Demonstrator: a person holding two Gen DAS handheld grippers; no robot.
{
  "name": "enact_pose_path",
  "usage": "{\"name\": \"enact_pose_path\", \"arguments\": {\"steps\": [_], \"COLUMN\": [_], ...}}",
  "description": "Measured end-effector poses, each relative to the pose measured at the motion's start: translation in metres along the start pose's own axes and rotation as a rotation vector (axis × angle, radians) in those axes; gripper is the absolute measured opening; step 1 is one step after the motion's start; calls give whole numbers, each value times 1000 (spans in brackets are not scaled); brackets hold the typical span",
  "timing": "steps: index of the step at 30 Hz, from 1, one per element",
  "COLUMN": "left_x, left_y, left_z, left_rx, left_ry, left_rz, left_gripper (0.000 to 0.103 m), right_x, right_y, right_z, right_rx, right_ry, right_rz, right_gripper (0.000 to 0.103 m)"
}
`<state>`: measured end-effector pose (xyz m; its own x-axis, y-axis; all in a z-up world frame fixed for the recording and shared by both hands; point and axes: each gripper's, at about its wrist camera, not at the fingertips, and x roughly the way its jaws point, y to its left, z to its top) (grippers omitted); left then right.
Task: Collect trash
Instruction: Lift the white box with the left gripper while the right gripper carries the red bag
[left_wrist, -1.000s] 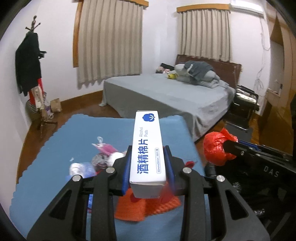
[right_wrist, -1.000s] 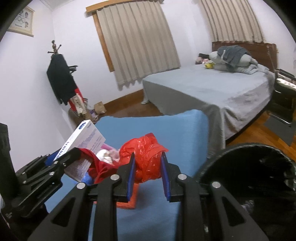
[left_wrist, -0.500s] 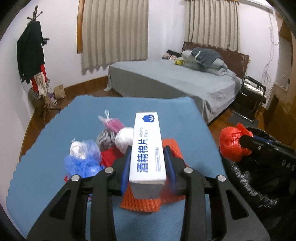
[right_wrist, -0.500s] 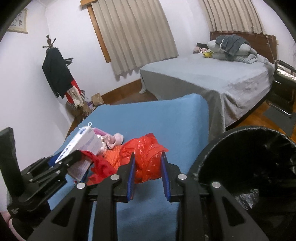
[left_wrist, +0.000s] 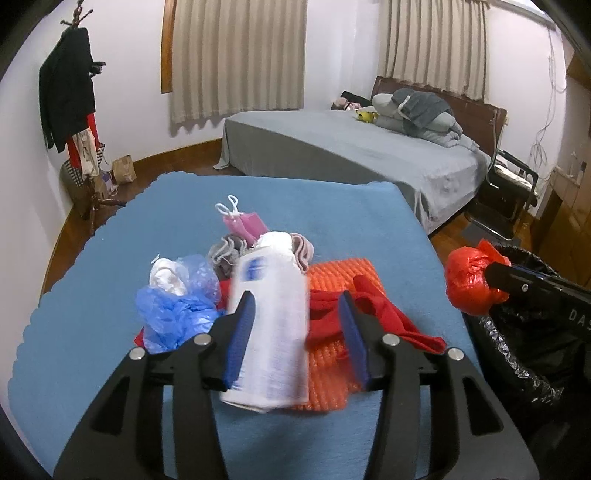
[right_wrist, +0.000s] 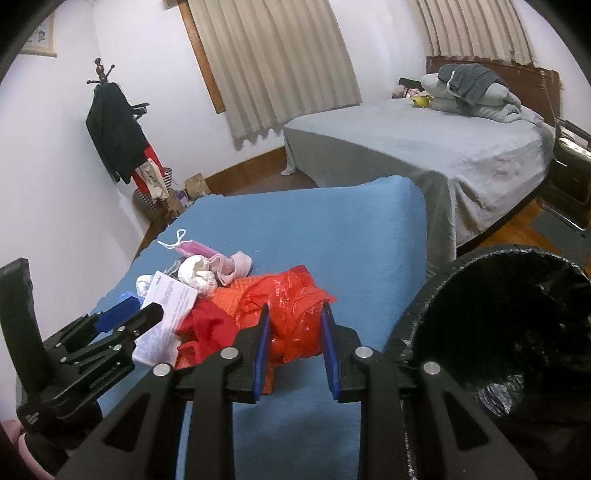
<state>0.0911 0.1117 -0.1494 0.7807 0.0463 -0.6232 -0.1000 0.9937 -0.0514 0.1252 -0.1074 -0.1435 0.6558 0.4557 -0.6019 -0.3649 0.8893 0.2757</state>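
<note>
Item 1, my left gripper (left_wrist: 295, 332): jaws opening, pads drawing off the white alcohol-pad box (left_wrist: 269, 332), which shows blurred between them. I judge it is slipping loose over the near side of the blue mat (left_wrist: 332, 221), though the blur leaves it unclear whether one pad is touching it.

Item 2, my right gripper (right_wrist: 293, 347): narrow, clamped on a crumpled red plastic bag (right_wrist: 291, 317), held just left of the bin.

Item 3, black-lined trash bin (right_wrist: 498, 332): near right, mouth open, beside the mat's right edge.

Item 4, litter pile on the mat, just beyond the box:
- orange foam net (left_wrist: 340, 280), flat, with a red cloth (left_wrist: 373, 317) across it
- blue plastic bag (left_wrist: 177, 306) with white wadding, left
- white wad (left_wrist: 277, 240) and greyish-pink cloth, middle
- pink face mask (left_wrist: 242, 221), far side

Handling note: the box is coming free over the mat, not the bin, so I would let it drop clear, keep the left jaws wide and out of the pile, then re-grip it across its narrow faces. The right-hand load is nearer done: I should carry the red bag rightward until it sits over the bin's mouth before loosening, since thin film clings to pads and may need a small shake.
</note>
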Motion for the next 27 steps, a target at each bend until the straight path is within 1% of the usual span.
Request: {"name": "enact_pose_path", "arguments": {"steps": [1,2,3,5,7,8,9,11,13,18,20,22,23,27], "left_x": [1,2,4,5,0,-1,-3,-5,-2,16,22,19,16,10], "left_y": [2,2,3,7,11,12,14,17,19,30,34,34,33,30], "left_z": [-1,-1,-3,-4,-6,-6,-7,-10,-12,-22,-26,-28,-26,-21], "left_rx": [-3,-2,0,-2,-2,1,5,11,6,-18,-38,-42,-38,-30], "left_ry": [5,10,19,27,19,19,16,12,28,100,126,115,101,63], "left_rz": [-4,-6,-5,12,27,35,45,68,72,69,54,52,50,33], "left_gripper": [39,30,27,29,30,36,44,52,52,52,51,48,44,39], "right_x": [0,1,1,2,2,2,2,3,6,9,10,10,10,11], "right_y": [0,1,1,-1,-1,0,0,1,3,9,10,10,11,11], "right_z": [0,0,0,1,1,0,1,0,-1,-1,-1,-1,-1,0], "right_rx": [-2,-4,-6,-9,-10,-10,-10,-12,-11,-25,-27,-27,-28,-25], "right_ry": [1,1,1,3,2,4,5,6,13,22,24,23,22,19], "right_rz": [2,4,5,8,8,8,8,9,11,16,14,13,11,6], "right_gripper": [25,25,25,25,25,25,25,25,25,25,25,25,25,25]}}
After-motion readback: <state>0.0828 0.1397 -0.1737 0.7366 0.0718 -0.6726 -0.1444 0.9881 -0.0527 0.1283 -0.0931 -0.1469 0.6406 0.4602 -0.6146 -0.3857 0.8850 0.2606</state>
